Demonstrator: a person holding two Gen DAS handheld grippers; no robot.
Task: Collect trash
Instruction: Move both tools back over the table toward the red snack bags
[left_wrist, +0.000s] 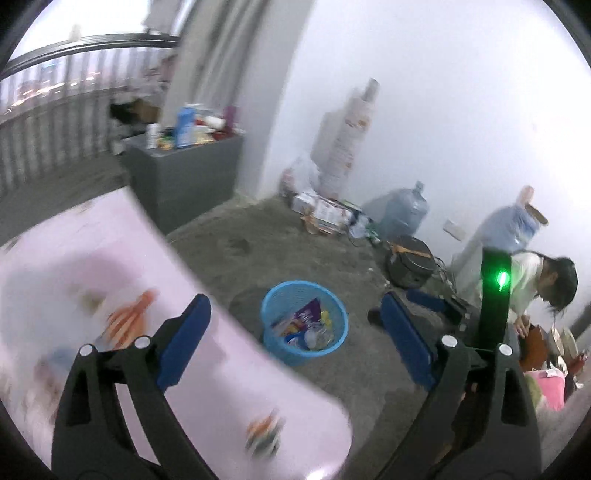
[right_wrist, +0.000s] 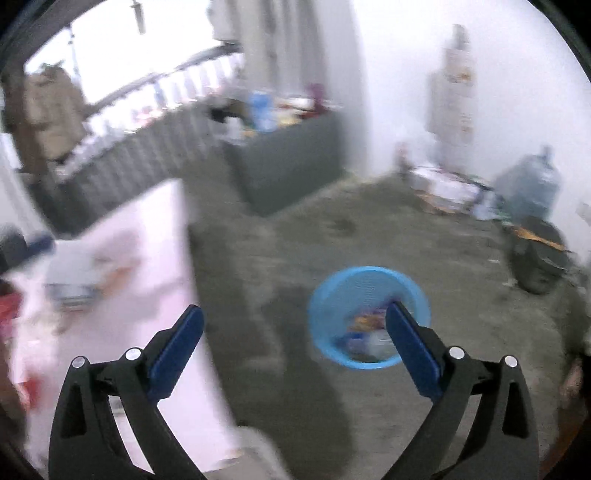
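Both grippers stand wide apart, nothing between the pads; the left gripper (left_wrist: 295, 328) frames the blue basket (left_wrist: 332, 349) of wrappers on the grey floor (left_wrist: 240, 254) — sharp there, plus a bent-over person (left_wrist: 535, 291); the right gripper (right_wrist: 295, 336) shows the basket (right_wrist: 325, 314) blurred, beside a pink cloth (right_wrist: 122, 295).

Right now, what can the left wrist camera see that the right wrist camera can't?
Only the left wrist view shows a person bending down at the right, and the right gripper with its green light. Only the right wrist view shows a brown garment hanging up at the left. Both show the blue basket with trash inside, the pink cloth and the water jug.
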